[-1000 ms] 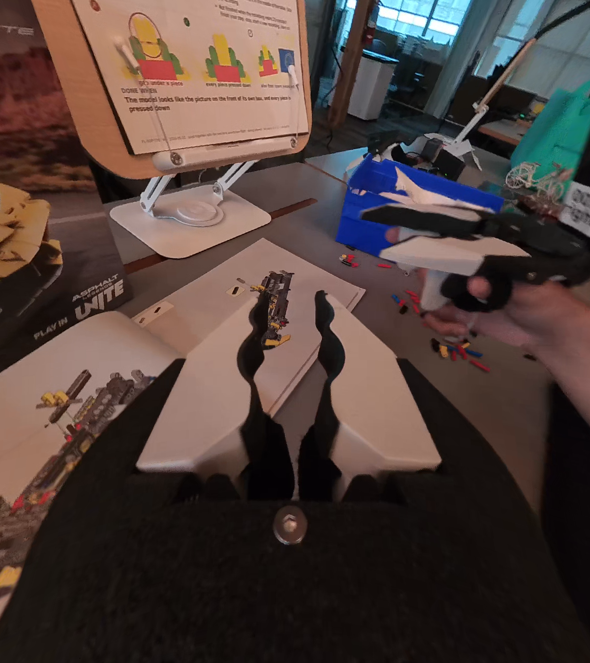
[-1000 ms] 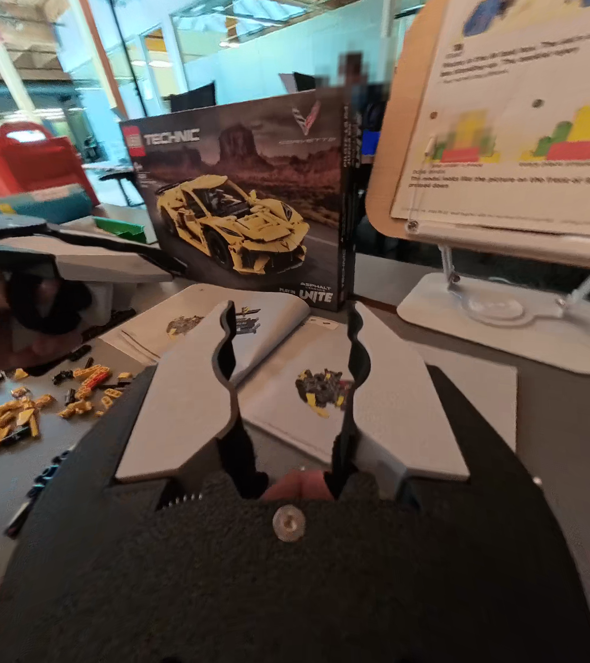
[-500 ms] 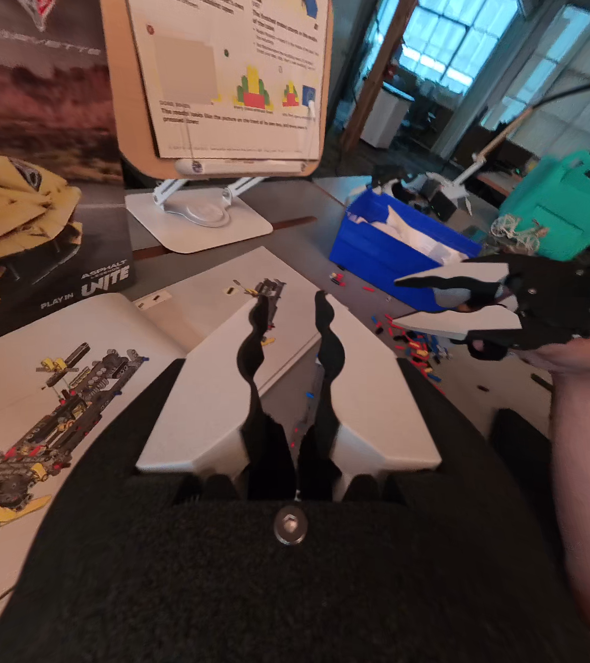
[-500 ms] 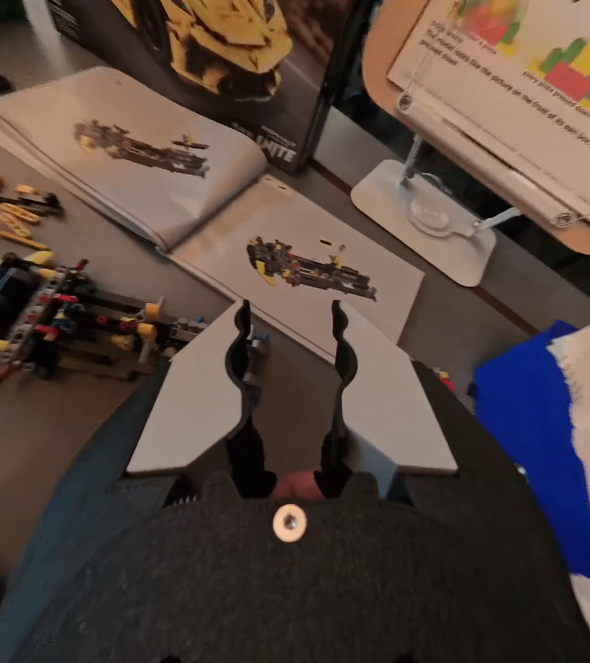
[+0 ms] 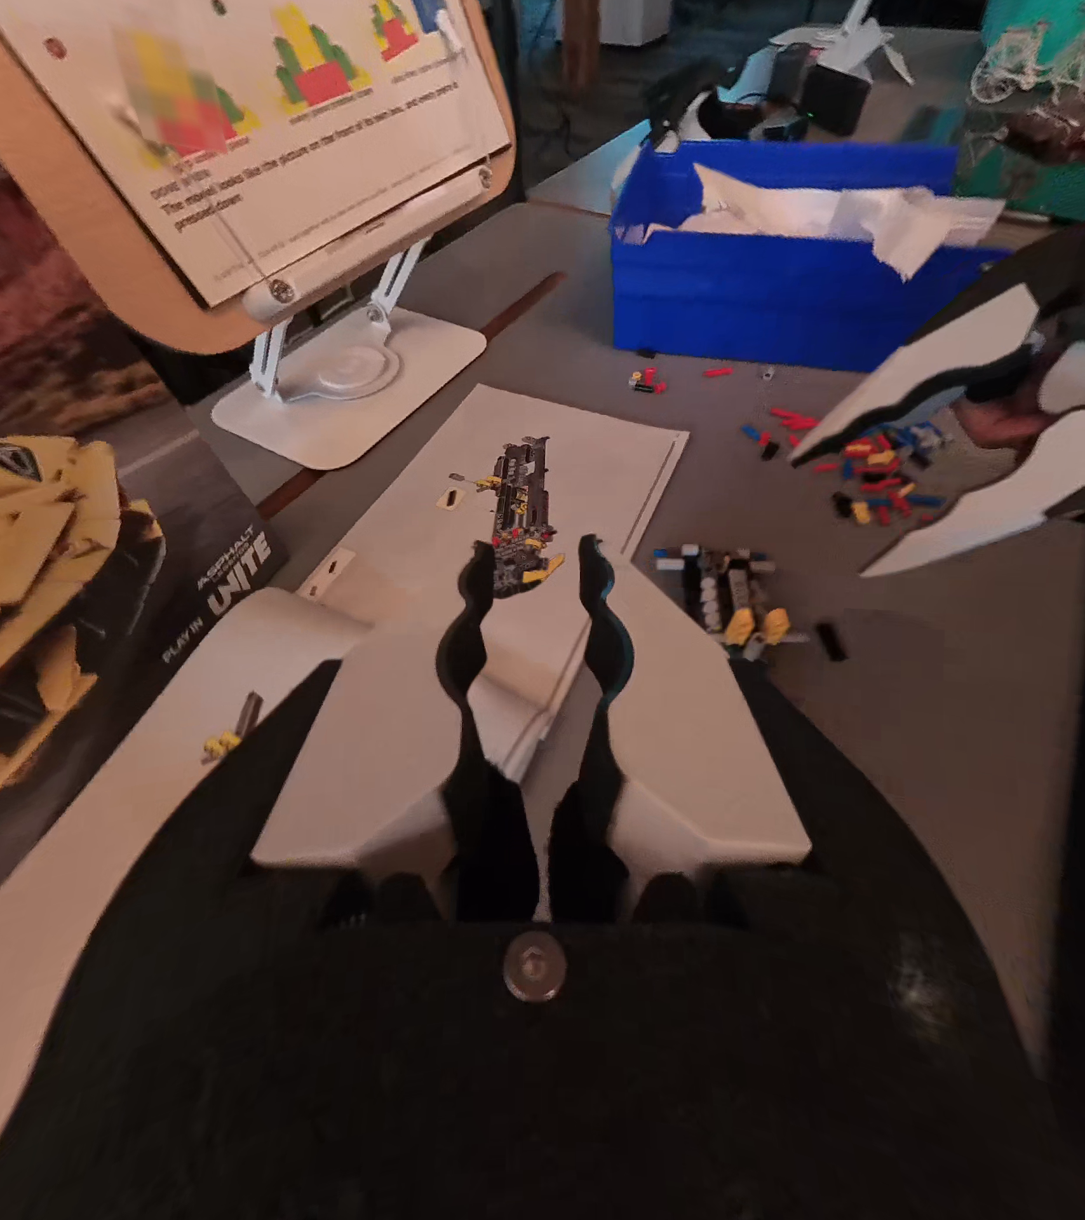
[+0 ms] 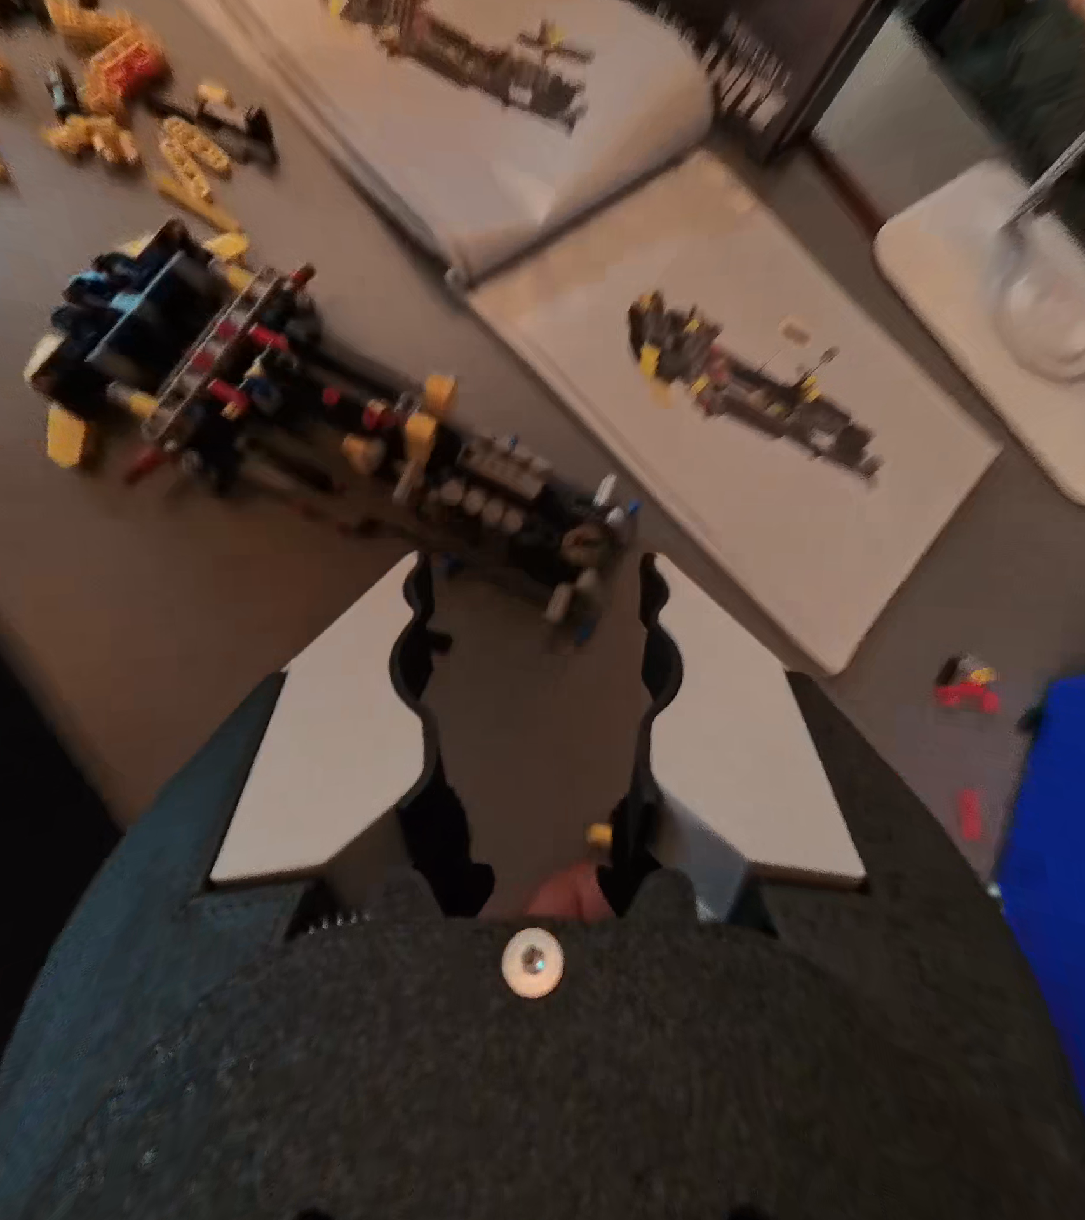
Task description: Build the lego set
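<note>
Right gripper point(image 6: 530, 568) jaws apart above lego chassis point(image 6: 328, 409).

The lego chassis point(image 6: 328, 409) is black with yellow and red bits. The bin point(image 5: 784, 297) is blue, the counter point(image 5: 922, 693) grey, the booklet point(image 5: 566, 475) white. Both tongs are white-faced with black edges.

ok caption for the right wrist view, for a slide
Open right gripper above the half-built lego model on the table, beside the open instruction booklet.

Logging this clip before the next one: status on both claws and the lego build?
Left claw open, empty, over instruction booklet. Right claw open, empty, pointed at part-built chassis lying on the table. Nothing between claw and chassis.
</note>
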